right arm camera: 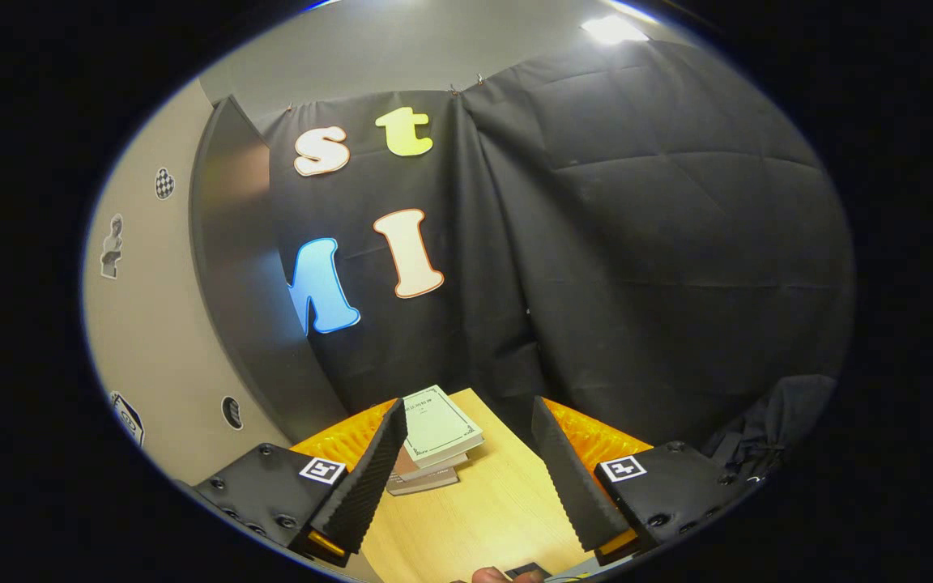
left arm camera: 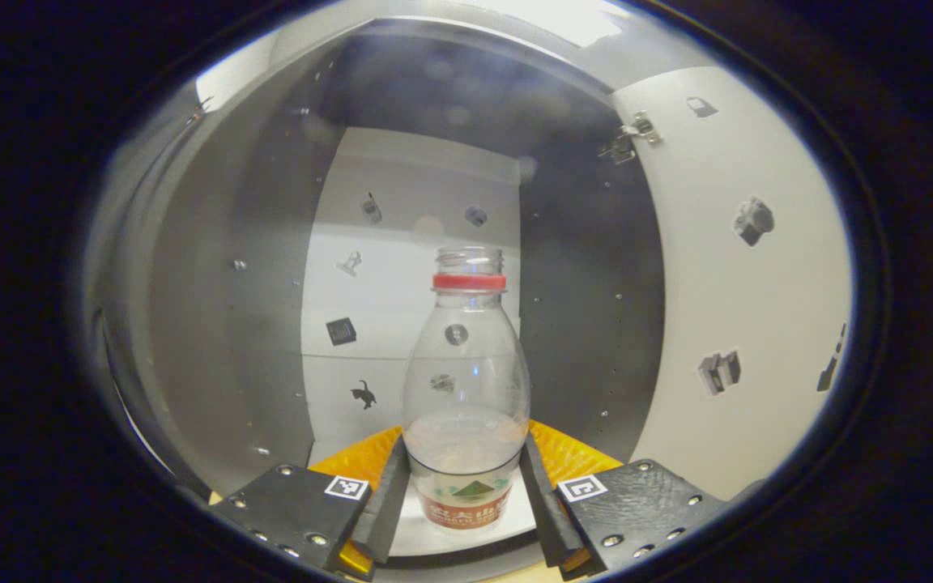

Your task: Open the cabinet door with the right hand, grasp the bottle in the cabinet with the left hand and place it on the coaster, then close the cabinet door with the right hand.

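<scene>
Your grey cabinet (left arm camera: 215, 324) stands open, its white door (left arm camera: 726, 291) swung wide. The clear plastic bottle with the red ring (left arm camera: 466, 389) stands inside, squeezed between your left gripper (left arm camera: 463, 494) fingers. Your right gripper (right arm camera: 466, 465) fingers are spread wide, holding nothing, above the wooden tabletop (right arm camera: 491, 510).

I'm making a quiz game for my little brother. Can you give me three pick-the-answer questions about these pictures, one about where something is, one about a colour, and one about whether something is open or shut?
1. Where is the bottle?
A. inside the cabinet
B. on the books
C. on the floor

2. What colour is the ring on the bottle's neck?
A. blue
B. red
C. green

3. How is the right gripper?
A. shut on a book
B. shut on the bottle
C. open

Answers:
1 A, cabinet walls surround it.
2 B, a red band sits under its mouth.
3 C, its fingers stand apart above the wooden table.
</scene>
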The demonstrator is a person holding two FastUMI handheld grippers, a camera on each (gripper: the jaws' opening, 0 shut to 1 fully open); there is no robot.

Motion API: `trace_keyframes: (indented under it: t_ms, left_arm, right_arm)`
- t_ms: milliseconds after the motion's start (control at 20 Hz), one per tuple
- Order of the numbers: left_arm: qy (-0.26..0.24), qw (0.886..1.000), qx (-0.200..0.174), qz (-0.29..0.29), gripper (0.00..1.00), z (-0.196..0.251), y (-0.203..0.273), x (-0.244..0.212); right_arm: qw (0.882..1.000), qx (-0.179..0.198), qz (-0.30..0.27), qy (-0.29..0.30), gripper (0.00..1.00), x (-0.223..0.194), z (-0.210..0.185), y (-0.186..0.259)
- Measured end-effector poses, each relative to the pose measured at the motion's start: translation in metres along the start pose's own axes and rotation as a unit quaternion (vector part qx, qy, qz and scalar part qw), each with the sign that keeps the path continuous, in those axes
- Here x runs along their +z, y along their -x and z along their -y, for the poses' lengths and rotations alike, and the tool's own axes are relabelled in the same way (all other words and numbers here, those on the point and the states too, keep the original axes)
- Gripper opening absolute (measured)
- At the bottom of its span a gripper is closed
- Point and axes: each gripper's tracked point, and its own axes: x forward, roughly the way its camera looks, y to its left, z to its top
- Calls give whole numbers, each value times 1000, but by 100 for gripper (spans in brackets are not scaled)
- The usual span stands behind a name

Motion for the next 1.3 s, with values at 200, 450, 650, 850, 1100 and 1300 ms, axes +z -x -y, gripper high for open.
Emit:
trace_keyframes:
  t_ms: [200,450,650,850,1100,1300]
  left_arm:
    - [-16,1000,10,4,72,-9,47,-4]
    - [-16,998,53,-4,70,-45,116,-19]
    - [-10,994,101,-37,67,-79,171,-54]
    - [-8,988,137,-71,69,-106,226,-97]
    - [6,977,190,-95,67,-137,286,-171]
    - [17,972,206,-109,67,-141,312,-230]
  right_arm:
    - [1000,8,-5,5,98,-1,-5,7]
    - [1000,1,7,31,98,10,-2,17]
    - [1000,8,5,7,93,7,-11,24]
    - [1000,15,-8,-9,98,-10,-19,35]
    - [999,10,38,8,98,-8,-25,55]
    - [998,-2,61,6,98,-12,-25,66]
